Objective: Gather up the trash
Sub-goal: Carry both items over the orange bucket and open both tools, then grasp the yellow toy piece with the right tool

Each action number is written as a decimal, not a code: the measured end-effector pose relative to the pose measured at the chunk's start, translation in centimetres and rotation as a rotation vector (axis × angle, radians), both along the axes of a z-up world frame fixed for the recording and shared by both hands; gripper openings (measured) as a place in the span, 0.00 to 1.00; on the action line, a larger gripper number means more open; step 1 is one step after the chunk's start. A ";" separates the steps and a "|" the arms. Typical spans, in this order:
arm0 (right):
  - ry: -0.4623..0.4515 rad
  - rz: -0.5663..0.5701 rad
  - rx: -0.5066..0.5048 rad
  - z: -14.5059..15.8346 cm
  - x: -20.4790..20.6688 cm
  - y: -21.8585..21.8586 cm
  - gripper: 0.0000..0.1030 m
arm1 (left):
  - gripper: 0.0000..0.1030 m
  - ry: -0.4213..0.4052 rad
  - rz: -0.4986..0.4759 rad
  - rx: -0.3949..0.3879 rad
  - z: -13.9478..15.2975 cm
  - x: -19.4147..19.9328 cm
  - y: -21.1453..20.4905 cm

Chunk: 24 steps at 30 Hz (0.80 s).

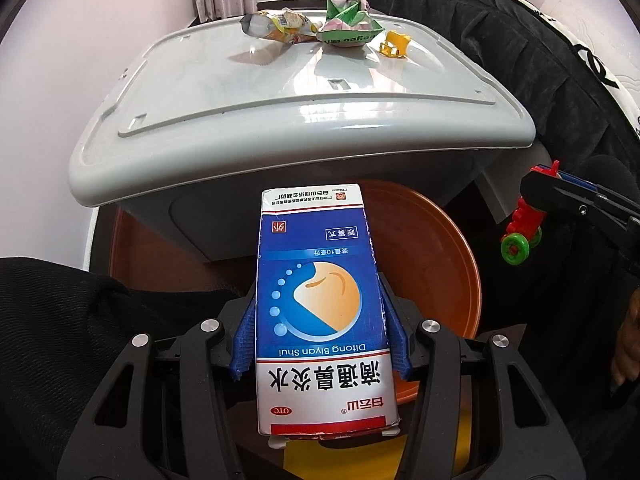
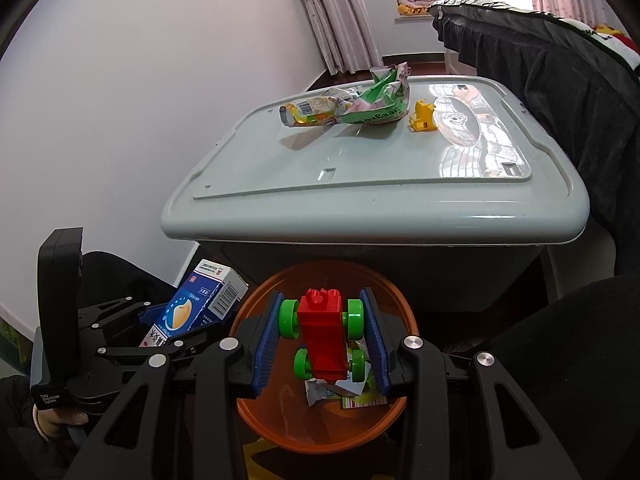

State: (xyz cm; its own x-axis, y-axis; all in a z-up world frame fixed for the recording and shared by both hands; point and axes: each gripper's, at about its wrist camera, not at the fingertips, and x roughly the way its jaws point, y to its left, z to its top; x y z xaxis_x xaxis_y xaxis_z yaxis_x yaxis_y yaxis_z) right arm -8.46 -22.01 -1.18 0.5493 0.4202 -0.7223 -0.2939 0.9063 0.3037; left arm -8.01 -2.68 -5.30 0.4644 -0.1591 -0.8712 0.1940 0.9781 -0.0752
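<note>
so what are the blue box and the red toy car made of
The blue box looks like thin printed cardboard with a slight sheen: folded edges, a frayed end. The red toy car looks like glossy moulded plastic: studded brick body, shiny green wheels.

Your blue-and-white box (image 1: 320, 312) covers most of the orange basin (image 1: 440, 248) in the left wrist view, and its lower end hides whatever yellow thing lies beneath. In the right wrist view, the red toy car (image 2: 323, 334) sits over the scraps in the basin (image 2: 320, 432), so you can't tell what they are. The print on the crumpled wrappers (image 2: 348, 106) is too small to read.
</note>
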 end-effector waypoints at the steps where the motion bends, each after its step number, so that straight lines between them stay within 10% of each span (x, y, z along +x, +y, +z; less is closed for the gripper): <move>1: 0.000 0.001 0.001 0.0 0.0 0.0 0.38 | 0.50 -0.002 -0.001 -0.001 0.1 0.0 0.0; 3: 0.007 0.010 0.004 -0.1 0.1 0.0 0.40 | 0.55 -0.010 -0.001 0.015 0.2 0.0 -0.2; 6: 0.000 -0.013 0.003 0.0 0.0 -0.2 0.71 | 0.88 -0.025 0.021 0.050 0.4 0.0 -0.2; 24: -0.034 -0.099 0.053 0.9 1.2 -2.8 0.71 | 0.88 -0.060 0.025 0.016 1.6 0.3 0.6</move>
State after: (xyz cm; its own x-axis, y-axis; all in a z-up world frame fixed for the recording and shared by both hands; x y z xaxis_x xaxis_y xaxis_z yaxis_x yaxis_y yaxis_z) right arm -7.23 -24.76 -0.29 0.6135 0.3999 -0.6809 -0.2151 0.9143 0.3432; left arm -7.73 -2.03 -3.70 0.5194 -0.1326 -0.8442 0.1728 0.9838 -0.0482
